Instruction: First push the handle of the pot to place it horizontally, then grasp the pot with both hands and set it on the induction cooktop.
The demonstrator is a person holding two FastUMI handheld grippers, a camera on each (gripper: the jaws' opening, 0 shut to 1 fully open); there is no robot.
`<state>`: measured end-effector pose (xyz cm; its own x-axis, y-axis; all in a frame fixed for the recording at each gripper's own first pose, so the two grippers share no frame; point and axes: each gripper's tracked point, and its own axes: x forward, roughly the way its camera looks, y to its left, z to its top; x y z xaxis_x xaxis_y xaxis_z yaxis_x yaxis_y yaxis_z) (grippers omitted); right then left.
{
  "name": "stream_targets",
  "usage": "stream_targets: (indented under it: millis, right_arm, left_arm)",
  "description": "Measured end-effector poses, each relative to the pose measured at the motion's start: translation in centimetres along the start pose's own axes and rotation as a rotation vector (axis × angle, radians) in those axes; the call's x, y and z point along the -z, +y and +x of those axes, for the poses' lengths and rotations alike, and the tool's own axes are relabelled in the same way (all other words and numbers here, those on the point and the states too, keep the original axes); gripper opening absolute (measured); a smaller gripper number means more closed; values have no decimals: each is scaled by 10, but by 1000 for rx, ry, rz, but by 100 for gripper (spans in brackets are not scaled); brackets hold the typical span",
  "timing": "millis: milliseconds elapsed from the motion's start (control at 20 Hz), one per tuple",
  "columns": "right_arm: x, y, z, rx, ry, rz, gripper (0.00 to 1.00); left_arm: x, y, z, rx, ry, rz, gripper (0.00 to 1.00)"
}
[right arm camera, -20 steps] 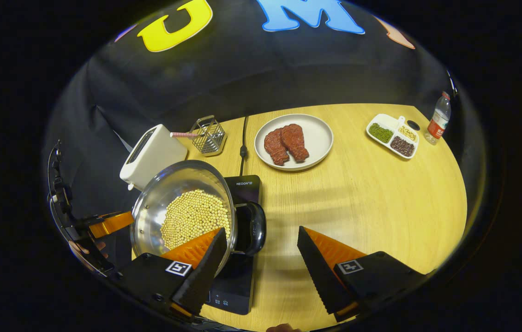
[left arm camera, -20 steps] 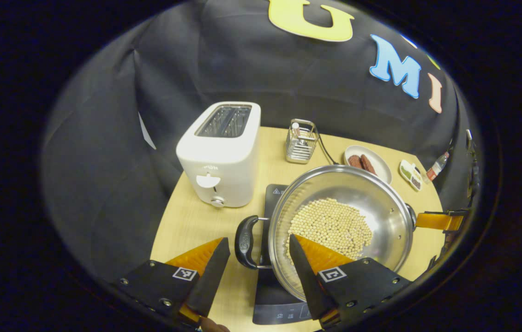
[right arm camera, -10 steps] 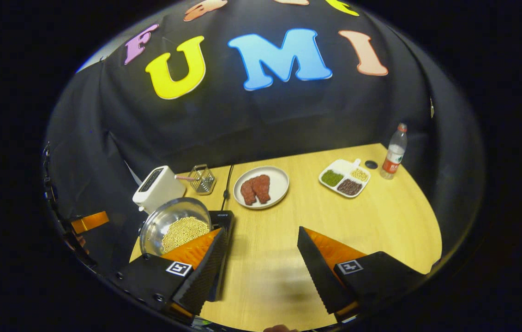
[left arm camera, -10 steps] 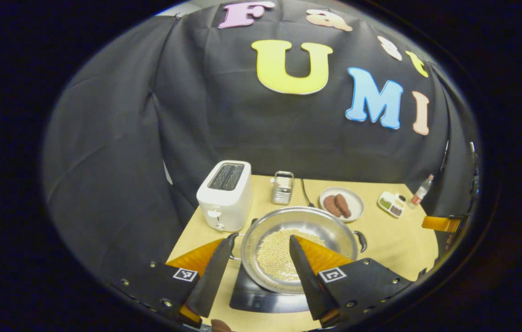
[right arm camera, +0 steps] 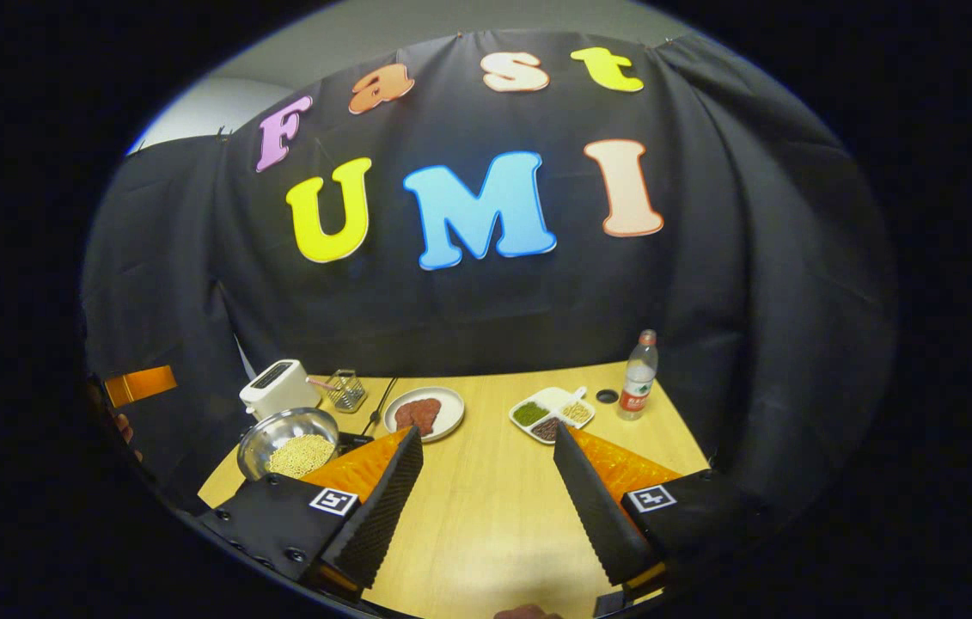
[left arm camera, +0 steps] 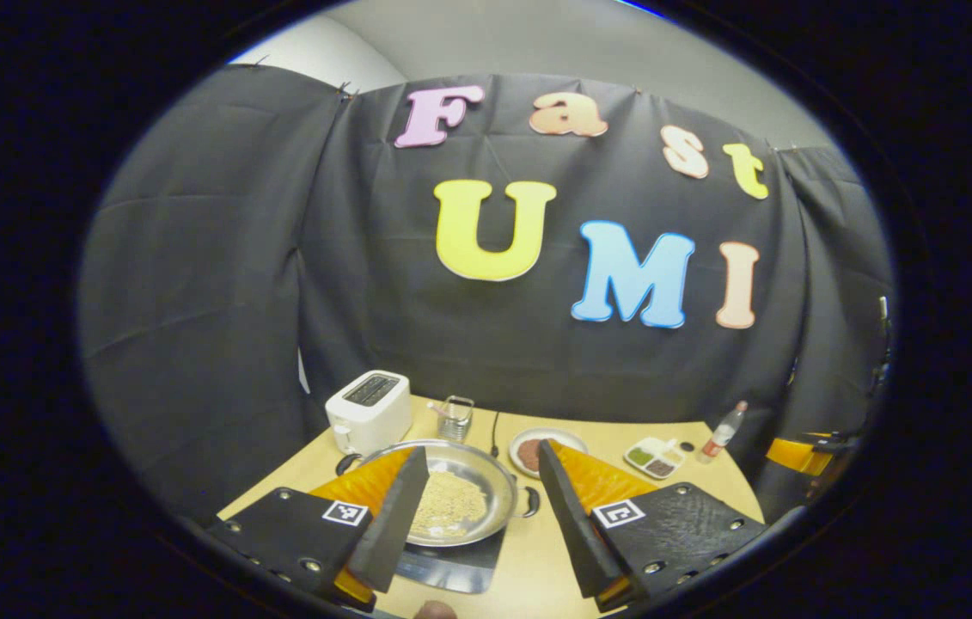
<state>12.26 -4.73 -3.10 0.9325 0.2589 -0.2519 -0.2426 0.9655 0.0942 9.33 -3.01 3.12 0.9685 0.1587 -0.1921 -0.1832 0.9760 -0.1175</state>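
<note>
Pot [left arm camera: 455, 505] sits on the cooktop [left arm camera: 451, 569], handles sideways. Straight ahead of left gripper [left arm camera: 475, 507], nearer than right gripper [right arm camera: 486, 490]. Both spread, holding nothing.

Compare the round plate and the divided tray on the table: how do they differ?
The plate is round with one open surface; the tray is squarish and split into compartments. The plate holds two reddish-brown pieces of meat; the tray holds separate small heaps, green, dark and pale. The plate sits nearer the pot; the tray sits nearer the bottle. Both are white and lie flat on the table.
</note>
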Motion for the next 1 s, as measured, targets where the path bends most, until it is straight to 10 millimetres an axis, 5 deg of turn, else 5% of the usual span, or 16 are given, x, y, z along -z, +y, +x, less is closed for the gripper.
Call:
stream_targets:
  millis: [100, 150, 400, 600, 700, 1000]
  right_arm:
    - [-3, -25, -18, 8, -56, -22, 98]
    - [-2, -33, -26, 9, -71, -21, 98]
    - [-12, -70, -60, 56, -151, 37, 98]
    - [-6, -76, -78, 117, -188, 27, 98]
    - [13, -81, -88, 176, -147, 3, 98]
    - [21, -69, -105, 242, -131, -21, 98]
  left_arm:
    - [-7, -28, -22, 9, -70, 7, 83]
    - [-8, -42, -33, 14, -87, 10, 75]
    - [-21, -85, -76, 38, -181, 9, 79]
    - [-21, -82, -101, 45, -228, 33, 75]
    - [-16, -73, -105, 59, -228, 68, 75]
    - [-4, -24, -116, 18, -237, 56, 75]
